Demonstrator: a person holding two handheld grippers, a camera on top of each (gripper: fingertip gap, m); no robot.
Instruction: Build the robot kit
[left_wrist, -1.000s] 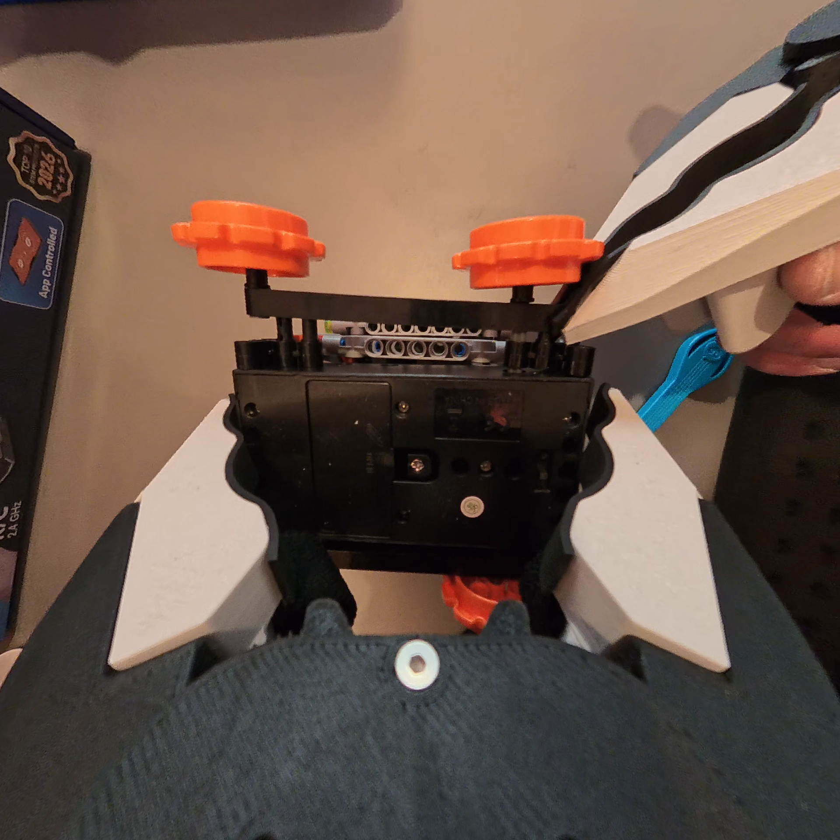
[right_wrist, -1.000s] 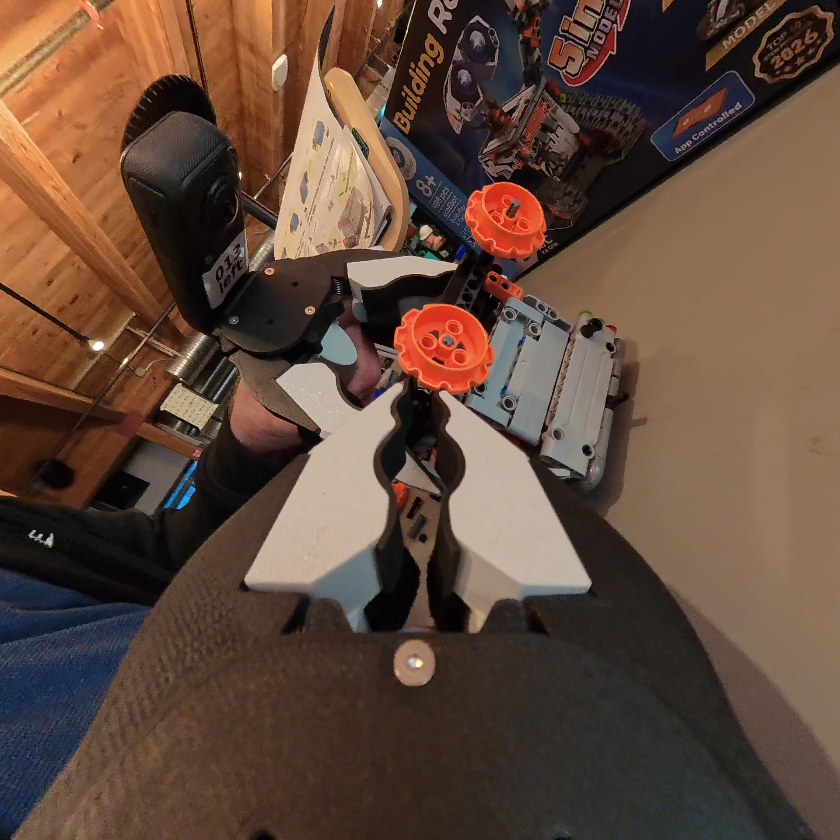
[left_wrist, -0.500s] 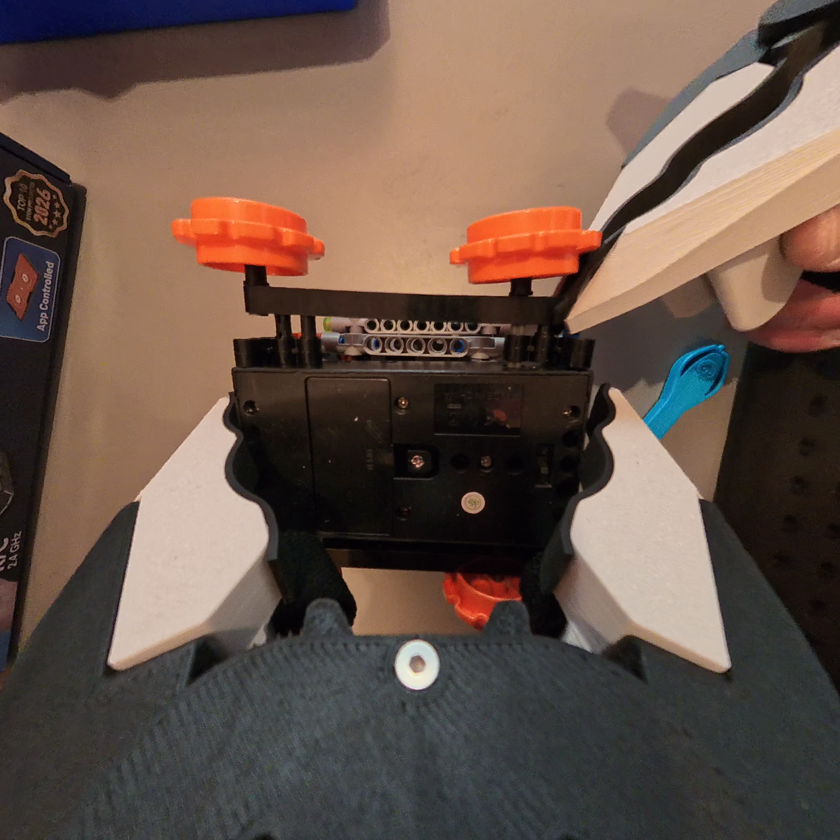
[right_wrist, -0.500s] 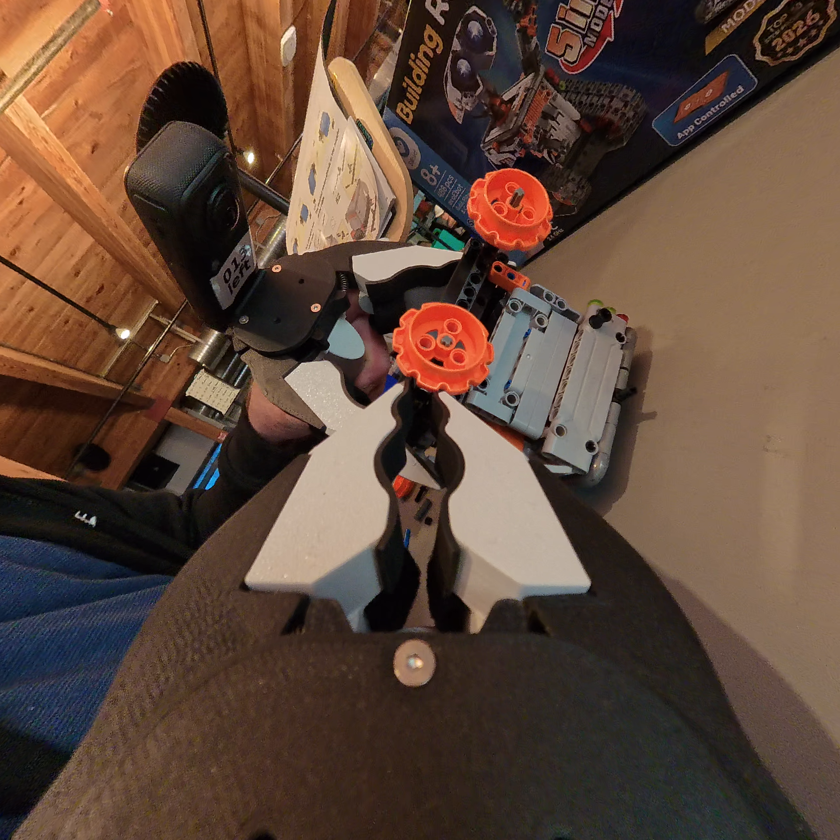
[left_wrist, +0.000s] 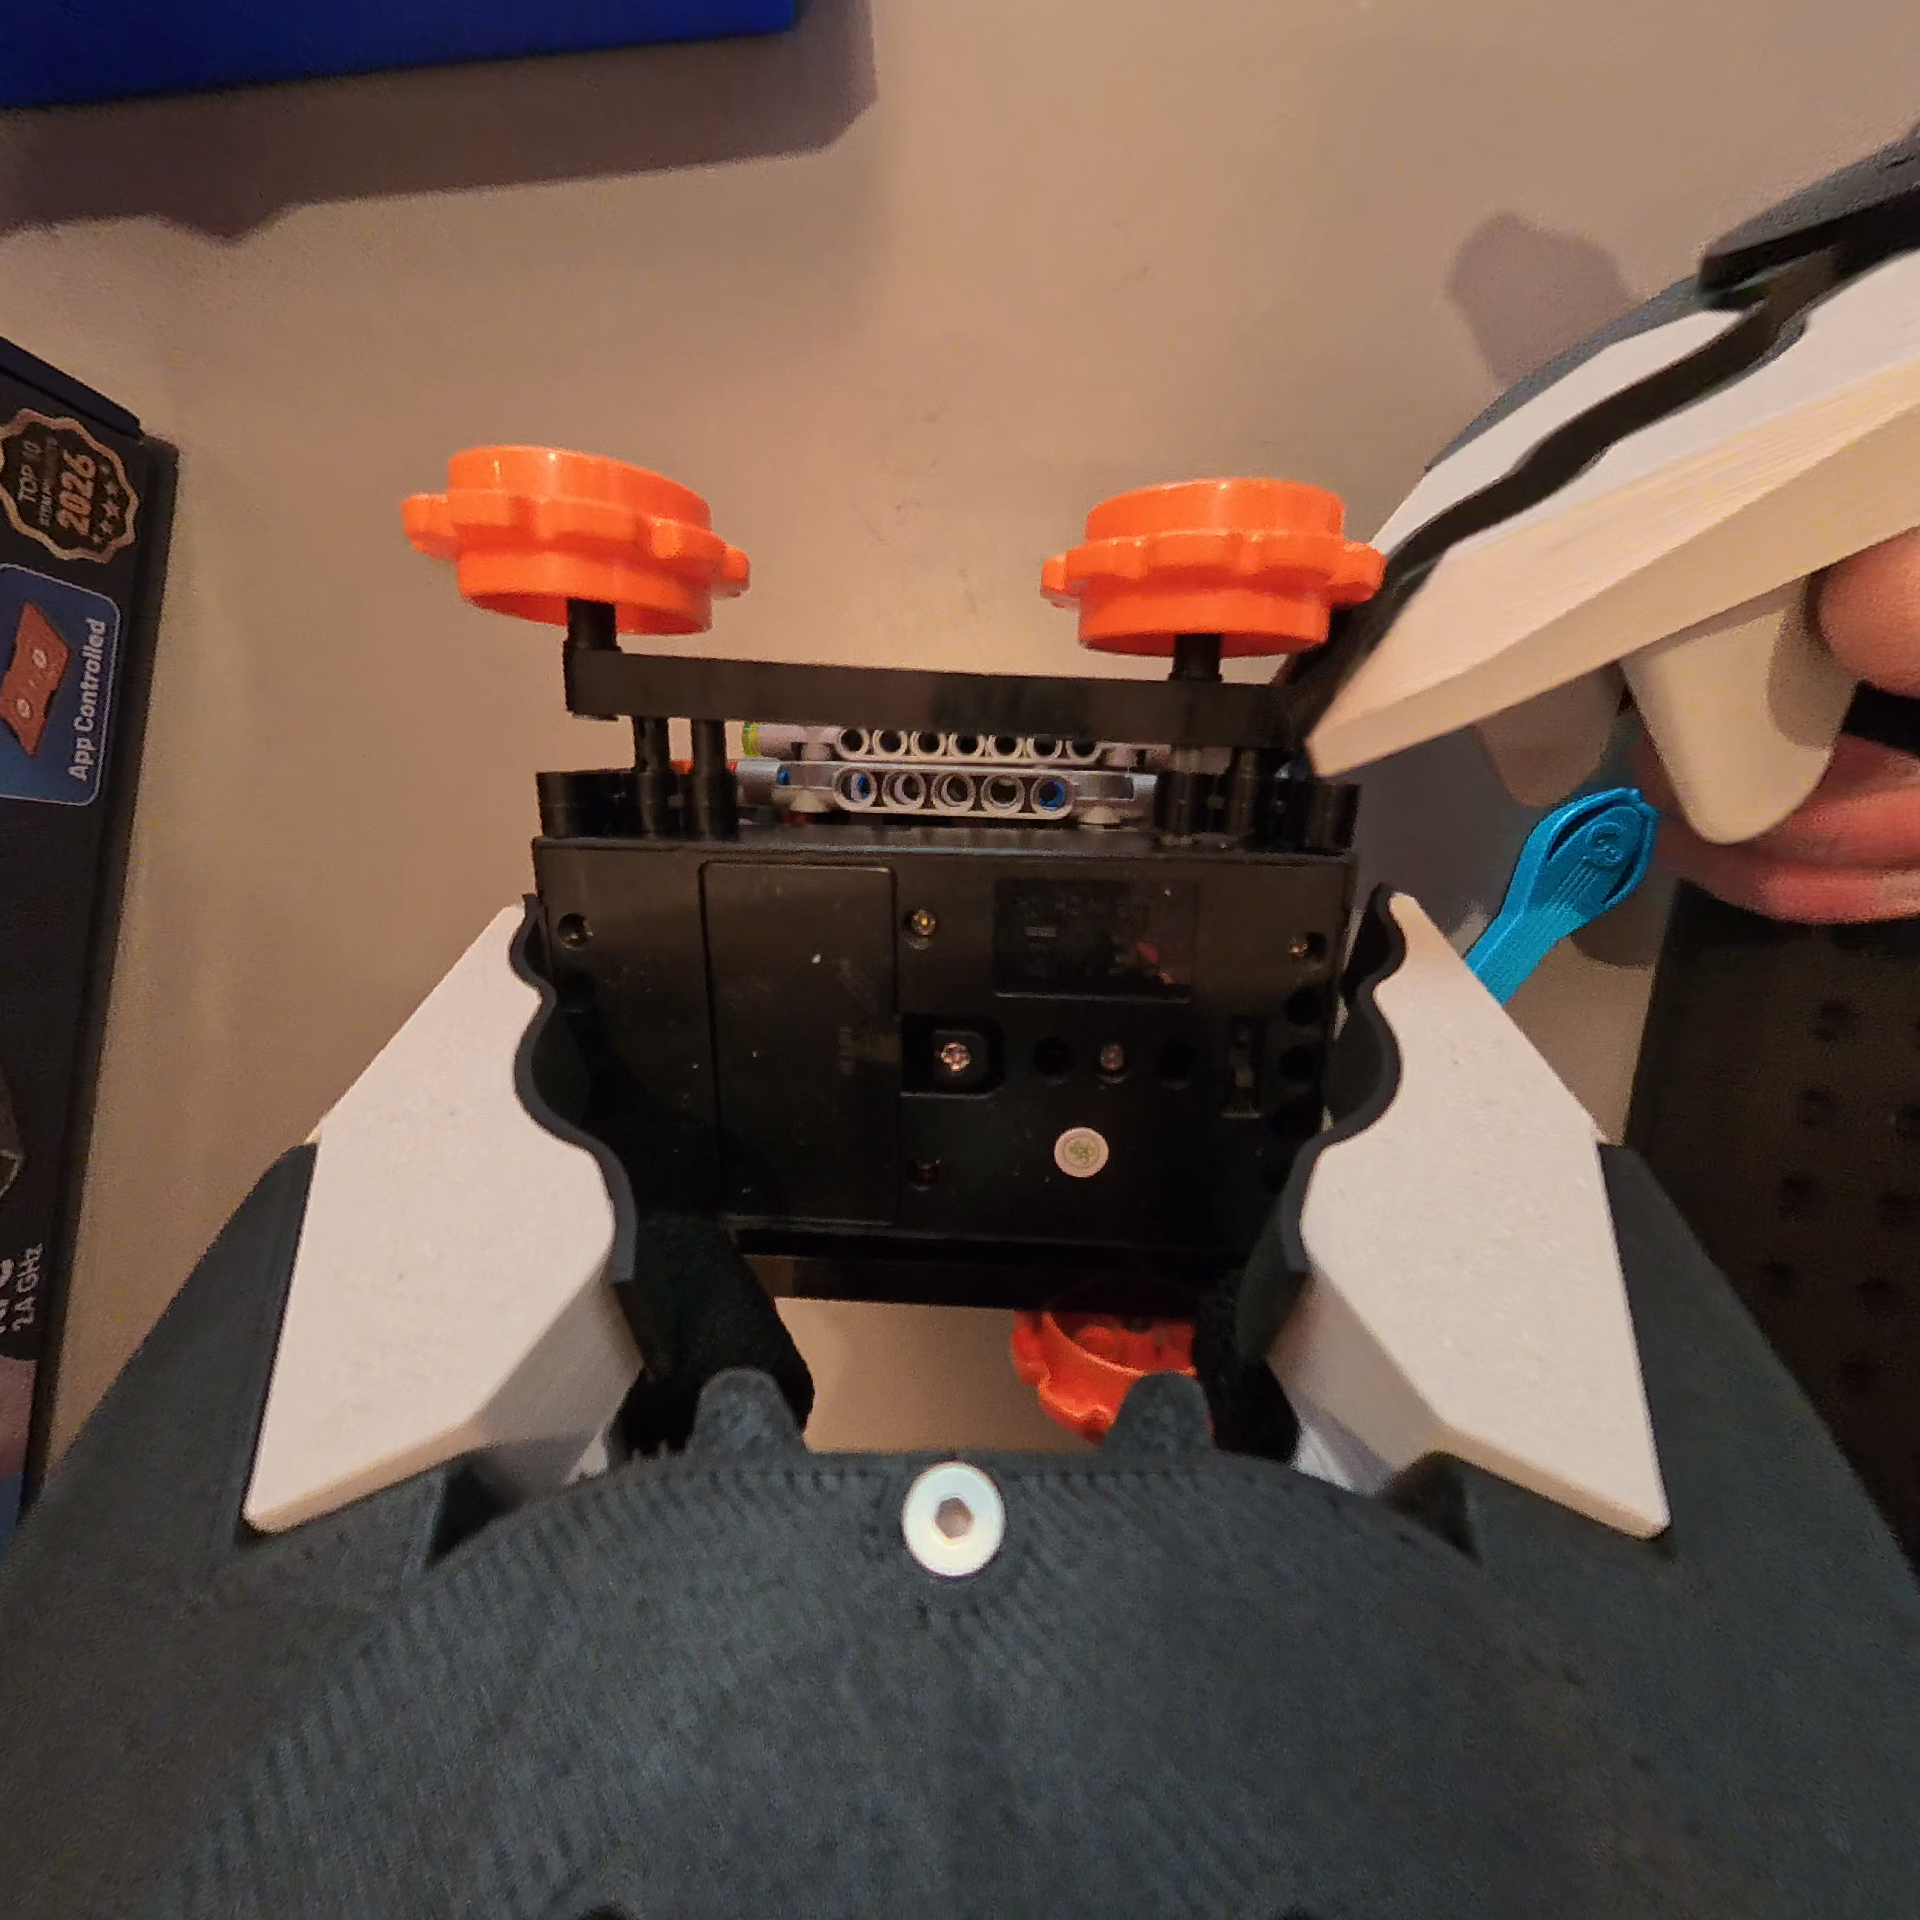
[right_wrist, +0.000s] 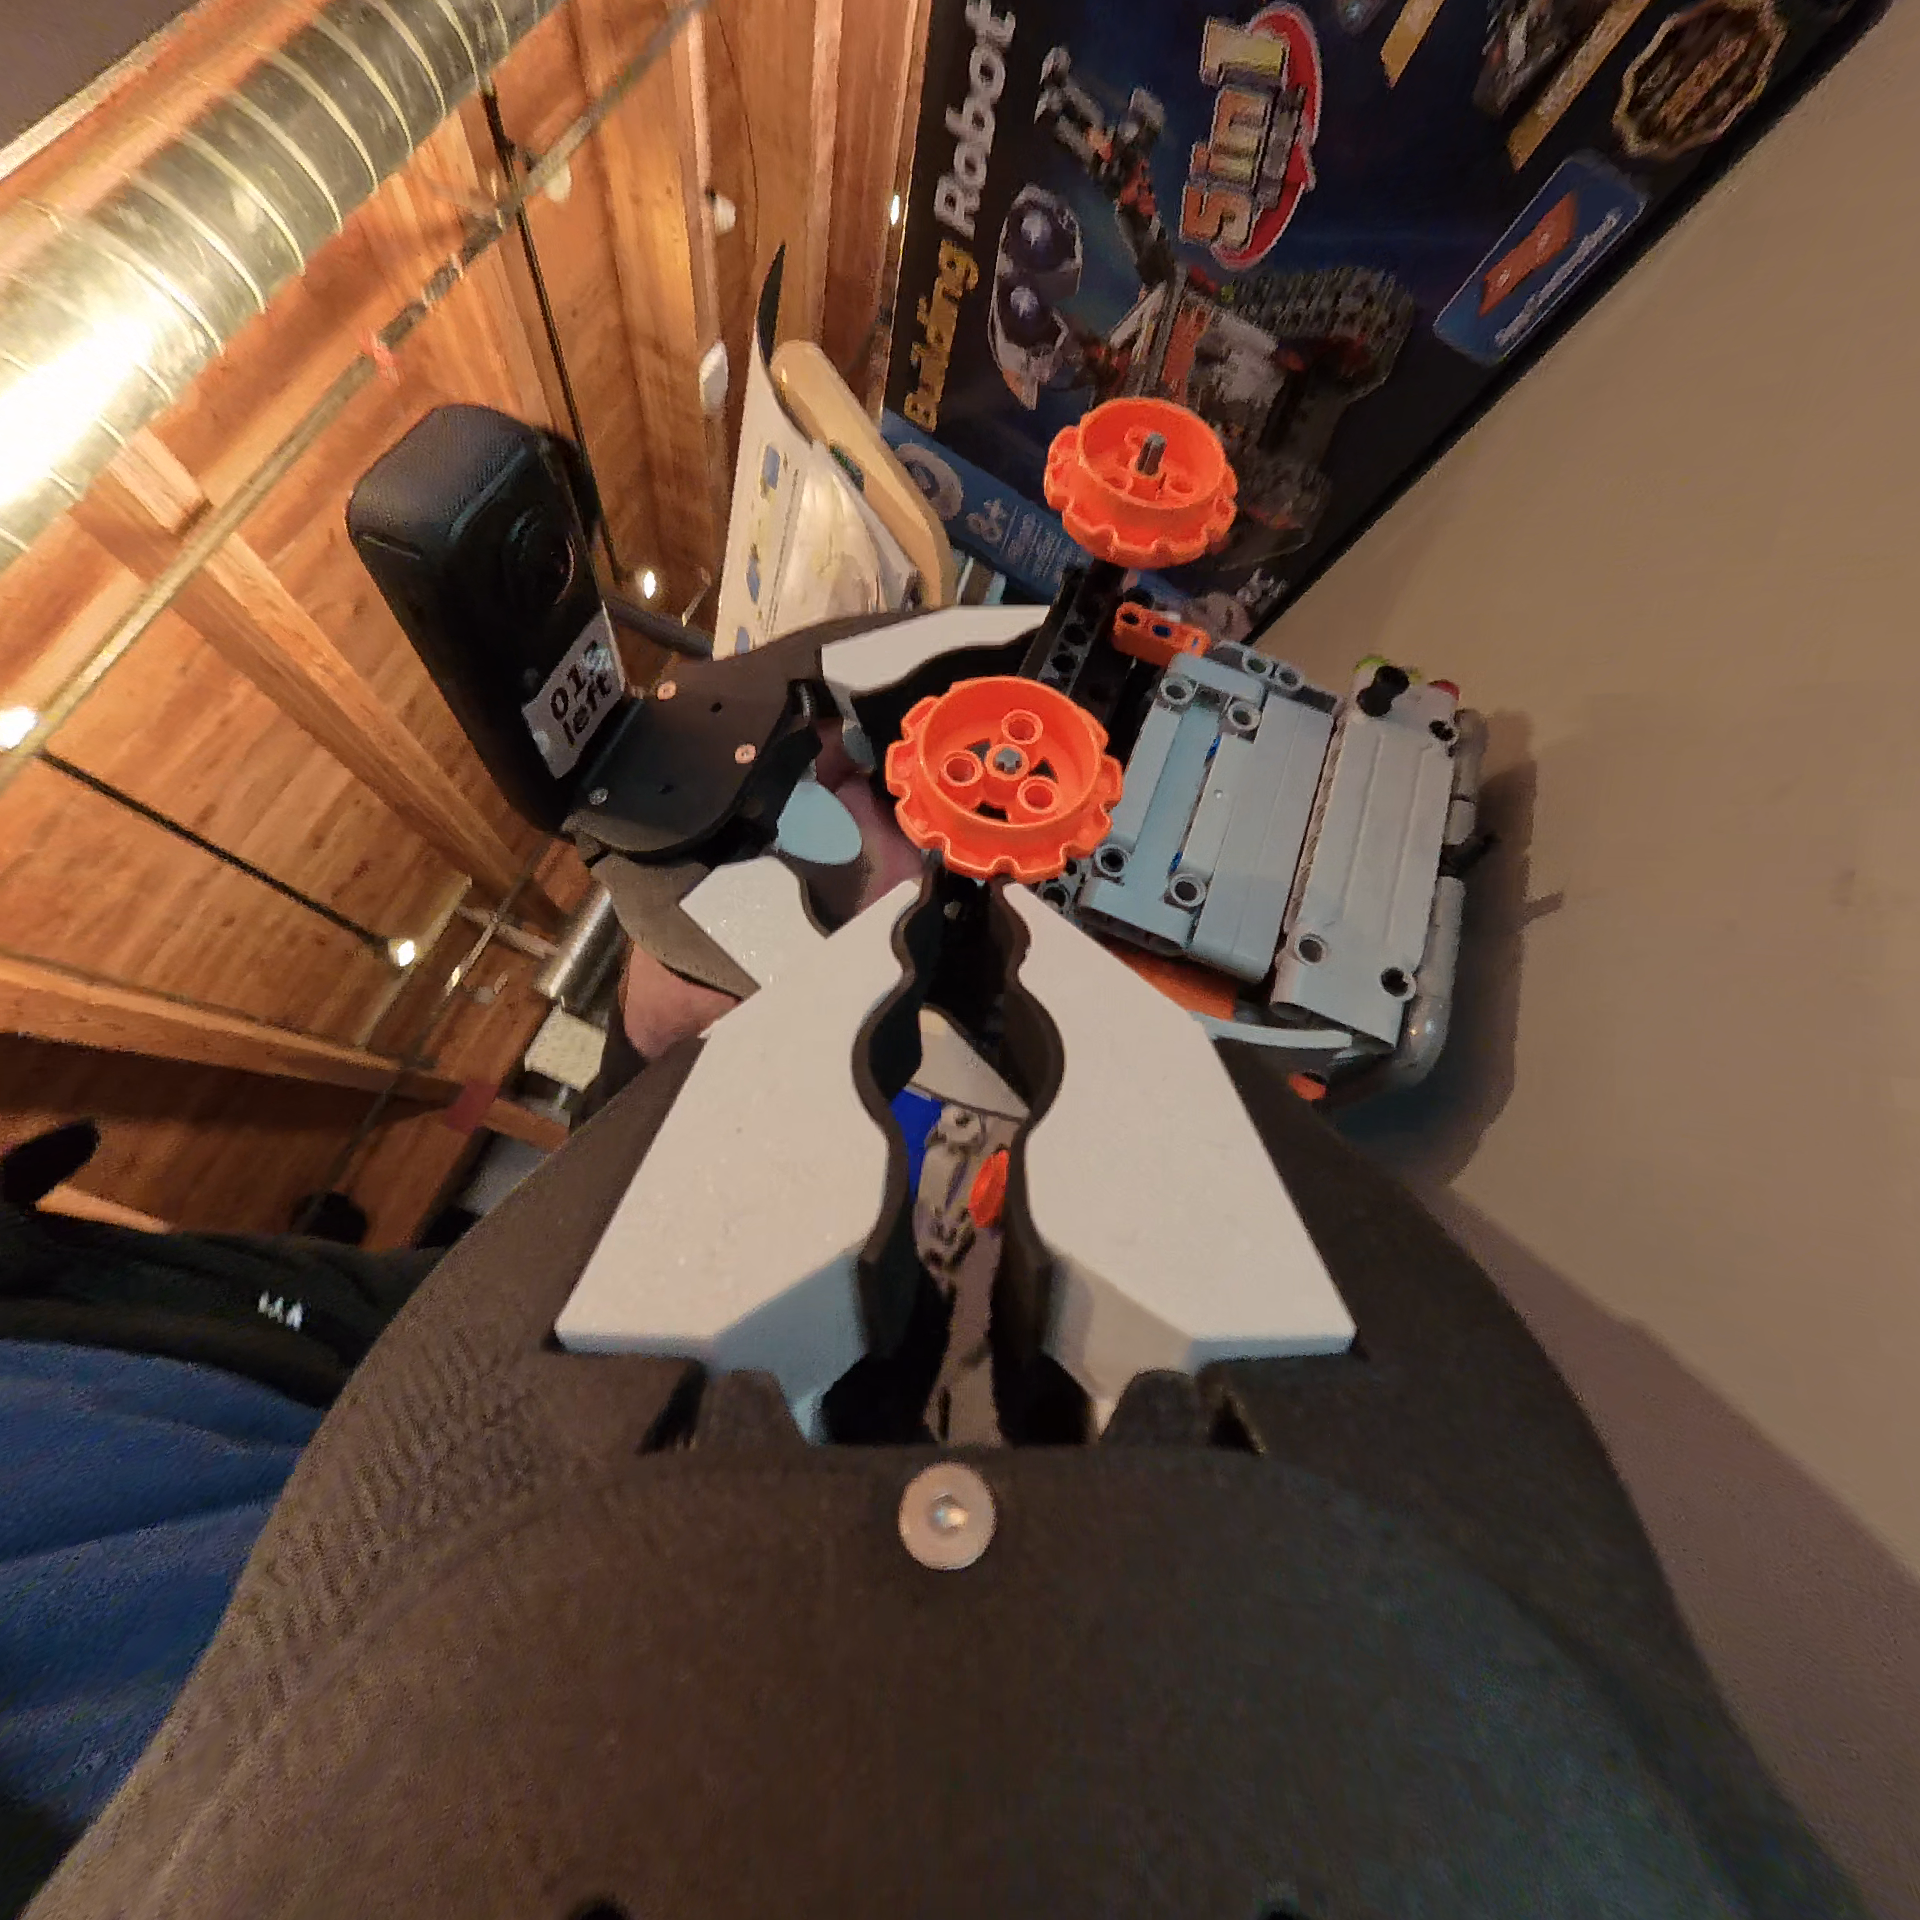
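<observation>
My left gripper (left_wrist: 956, 914) is shut on the black block (left_wrist: 935, 1060) of a building-brick model and grips its two sides. Above the block a black beam (left_wrist: 914, 701) carries two orange wheels (left_wrist: 571, 540) (left_wrist: 1210, 561). My right gripper (left_wrist: 1340, 686) comes in from the upper right with its tips on the beam's right end. In the right wrist view the right gripper (right_wrist: 961, 894) is shut on the beam just under the near orange wheel (right_wrist: 1003, 774). The model's grey panels (right_wrist: 1278, 831) lie beyond it, and the left gripper (right_wrist: 914, 644) holds the model's far side.
A dark printed box (left_wrist: 62, 779) stands at the left and also shows in the right wrist view (right_wrist: 1299, 208). A blue plastic tool (left_wrist: 1558, 883) and a black perforated plate (left_wrist: 1787, 1143) lie to the right. A third orange wheel (left_wrist: 1101, 1351) sits under the block. The table (left_wrist: 935, 312) is beige. The grippers' ends are close to 6 centimetres from one another. From the left gripper's tips to the black perforated plate (left_wrist: 1787, 1143) is close to 15 centimetres.
Both grips are unchanged. The model and both grippers have shifted together; a blue edge has come into the top of the left wrist view, and the right wrist view has tilted.
</observation>
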